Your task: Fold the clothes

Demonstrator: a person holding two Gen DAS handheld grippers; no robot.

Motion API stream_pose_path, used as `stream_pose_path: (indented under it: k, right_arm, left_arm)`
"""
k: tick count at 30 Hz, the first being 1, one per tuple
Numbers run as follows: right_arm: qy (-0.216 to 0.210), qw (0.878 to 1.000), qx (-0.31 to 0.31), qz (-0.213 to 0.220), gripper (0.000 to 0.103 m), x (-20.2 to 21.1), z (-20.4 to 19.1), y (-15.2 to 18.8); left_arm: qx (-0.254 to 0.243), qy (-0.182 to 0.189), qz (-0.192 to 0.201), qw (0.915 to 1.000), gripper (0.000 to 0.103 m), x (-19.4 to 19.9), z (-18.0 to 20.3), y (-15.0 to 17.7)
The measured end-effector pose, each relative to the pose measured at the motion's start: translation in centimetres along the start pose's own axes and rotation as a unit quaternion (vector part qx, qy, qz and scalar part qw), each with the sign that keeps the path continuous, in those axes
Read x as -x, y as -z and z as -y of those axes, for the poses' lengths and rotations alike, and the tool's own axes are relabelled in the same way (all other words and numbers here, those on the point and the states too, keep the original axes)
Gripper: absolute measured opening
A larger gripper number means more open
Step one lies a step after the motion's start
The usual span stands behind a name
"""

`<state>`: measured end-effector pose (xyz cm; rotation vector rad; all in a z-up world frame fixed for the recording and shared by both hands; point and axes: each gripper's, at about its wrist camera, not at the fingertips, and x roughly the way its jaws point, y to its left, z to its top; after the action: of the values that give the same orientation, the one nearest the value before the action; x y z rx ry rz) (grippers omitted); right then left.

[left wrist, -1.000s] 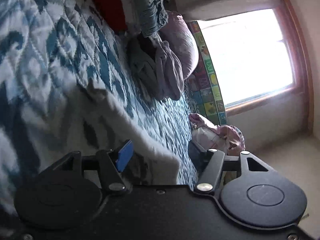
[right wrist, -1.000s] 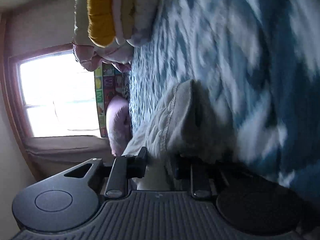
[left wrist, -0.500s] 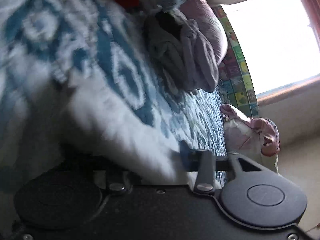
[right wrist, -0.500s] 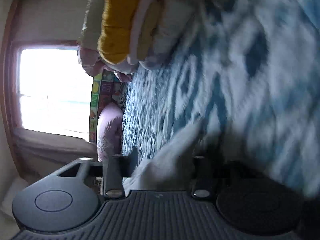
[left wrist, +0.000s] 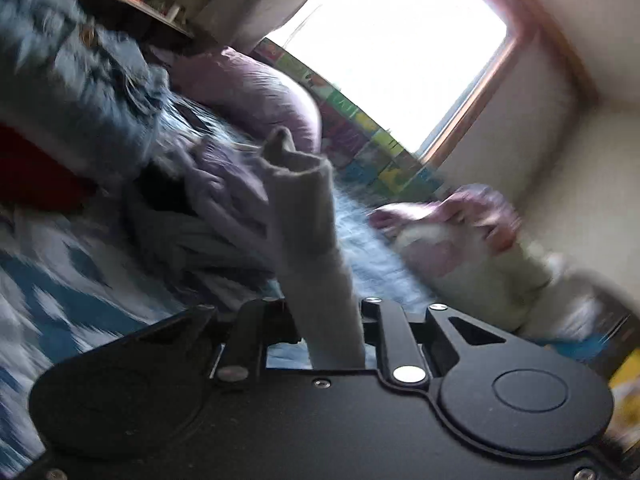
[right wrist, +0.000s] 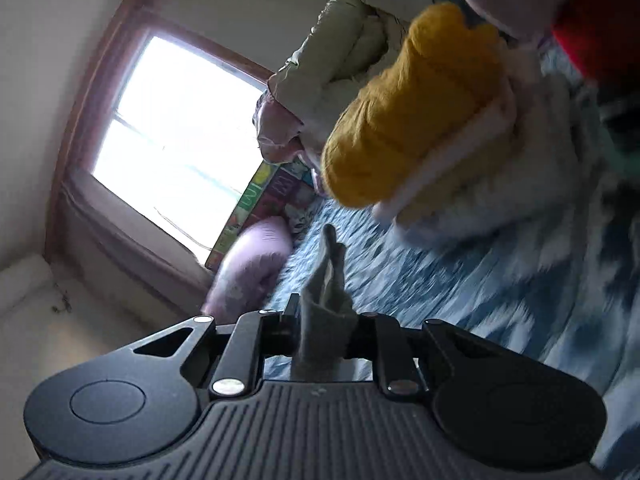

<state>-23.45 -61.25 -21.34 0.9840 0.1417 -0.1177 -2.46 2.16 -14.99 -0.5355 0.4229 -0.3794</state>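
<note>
A pale grey garment rises in a narrow bunched strip from between the fingers of my left gripper. Its jaws are closing, and the cloth is pinched between them. In the right wrist view another part of the grey garment sticks up as a small peak from my right gripper. Those jaws are also closing, with the cloth clamped between them. Both ends hang above the blue-and-white quilt on the bed. The stretch of garment between the two grippers is hidden.
A heap of lilac and grey clothes lies behind the left gripper, with a purple pillow beyond it. Pink and white clothes sit at the bed's edge. A folded stack with a yellow knit lies near the right gripper. A bright window is behind.
Both grippers have rolled and risen off the quilt with the grey garment. The left jaws went from wide open to pinching the cloth. The right jaws kept their hold.
</note>
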Motion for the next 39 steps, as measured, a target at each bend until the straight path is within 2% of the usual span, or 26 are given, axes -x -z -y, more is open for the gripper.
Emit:
stream_pose_path:
  k: [2, 3, 4, 5, 6, 7, 9, 12, 14, 15, 16, 17, 18, 19, 22, 24, 25, 28, 29, 30, 31, 33, 36, 39]
  right_arm:
    - [0.046, 0.999, 0.006, -0.008, 0.021, -0.8, 0.7, -0.1]
    - [0.063, 0.998, -0.002, -0.017, 0.023, -1.3, 1.3, -0.1]
    - [0.076, 0.997, -0.018, -0.025, 0.035, -1.5, 1.9, 0.0]
    - [0.081, 0.995, -0.040, -0.033, 0.044, -1.6, 2.5, 0.2]
    - [0.082, 0.994, -0.063, -0.039, 0.062, -2.0, 2.9, 0.5]
    - [0.080, 0.992, -0.083, -0.042, 0.066, -2.3, 3.2, 0.8]
    - [0.073, 0.992, -0.097, -0.047, 0.066, -2.1, 3.3, 1.2]
    - [0.078, 0.992, -0.075, -0.064, 0.067, -1.9, 2.5, 2.0]
    - [0.070, 0.992, -0.072, -0.079, 0.067, -2.0, 2.0, 2.9]
    - [0.067, 0.992, -0.065, -0.085, 0.064, -1.9, 1.8, 3.5]
    - [0.073, 0.992, -0.046, -0.091, 0.053, -2.1, 1.3, 3.9]
    - [0.082, 0.992, -0.021, -0.097, 0.041, -2.4, 0.7, 4.1]
    - [0.090, 0.991, 0.003, -0.103, 0.014, -2.7, 0.1, 4.4]
    - [0.098, 0.990, 0.031, -0.095, 0.011, -2.9, -0.5, 4.2]
    - [0.117, 0.986, 0.099, -0.064, 0.010, -3.5, -1.8, 3.0]
    - [0.129, 0.981, 0.132, -0.054, 0.010, -4.1, -2.4, 2.4]
    - [0.134, 0.978, 0.149, -0.049, 0.010, -4.4, -2.7, 2.1]
    - [0.190, 0.969, 0.126, -0.093, 0.013, -6.3, -0.8, 2.5]
    - [0.193, 0.970, 0.115, -0.091, 0.015, -5.8, -0.5, 2.5]
    - [0.191, 0.972, 0.105, -0.084, 0.024, -5.1, -0.4, 2.3]
    - [0.189, 0.974, 0.094, -0.077, 0.041, -4.3, -0.2, 2.2]
    - [0.188, 0.977, 0.081, -0.062, 0.060, -4.0, -0.4, 1.9]
    - [0.183, 0.980, 0.053, -0.048, 0.061, -1.5, 0.3, 1.9]
    - [0.181, 0.982, 0.035, -0.036, 0.062, 0.9, 0.8, 1.9]
  left_arm:
    - [-0.015, -0.078, -0.033, 0.9963, 0.016, -1.2, -1.0, 0.7]
    - [-0.005, -0.092, -0.056, 0.9942, 0.022, -1.6, -1.5, 1.1]
    - [0.019, -0.090, -0.067, 0.9934, 0.038, -1.6, -2.0, 1.3]
    - [0.043, -0.089, -0.078, 0.9920, 0.046, -1.6, -2.5, 1.5]
    - [0.066, -0.086, -0.088, 0.9902, 0.055, -1.6, -3.0, 1.7]
    - [0.086, -0.077, -0.092, 0.9891, 0.058, -1.4, -3.1, 1.9]
    - [0.115, -0.069, -0.102, 0.9856, 0.058, -1.1, -3.2, 2.3]
    - [0.127, -0.079, -0.128, 0.9804, 0.058, -0.9, -2.9, 3.5]
    - [0.096, -0.081, -0.133, 0.9832, 0.057, -0.6, -1.5, 4.0]
    - [0.079, -0.076, -0.137, 0.9844, 0.045, -0.6, -1.0, 4.1]
    - [0.055, -0.074, -0.142, 0.9855, 0.027, -0.6, -0.5, 4.2]
    - [0.030, -0.073, -0.146, 0.9861, 0.022, -0.7, 0.1, 4.3]
    - [-0.001, -0.082, -0.141, 0.9865, 0.016, -0.7, 0.8, 4.5]
    - [-0.031, -0.090, -0.127, 0.9874, 0.012, -0.7, 1.4, 4.3]
    - [-0.088, -0.087, -0.059, 0.9906, 0.011, 0.0, 1.9, 3.0]
    - [-0.112, -0.104, -0.054, 0.9867, 0.012, -0.3, 1.6, 3.0]
    - [-0.113, -0.119, -0.073, 0.9836, 0.016, -1.0, 1.1, 3.5]
    - [-0.114, -0.163, -0.127, 0.9718, 0.031, -3.1, -0.3, 4.9]
    - [-0.100, -0.162, -0.123, 0.9740, 0.033, -2.8, -0.4, 4.5]
    - [-0.086, -0.161, -0.119, 0.9759, 0.045, -2.5, -0.6, 4.2]
    - [-0.072, -0.161, -0.114, 0.9776, 0.060, -2.2, -0.8, 3.8]
    - [-0.054, -0.180, -0.103, 0.9769, 0.062, -1.4, -1.7, 3.6]
    - [-0.020, -0.208, -0.082, 0.9745, 0.062, -0.1, -2.3, 3.3]
    - [-0.003, -0.247, -0.058, 0.9673, 0.062, 2.4, -2.2, 3.3]
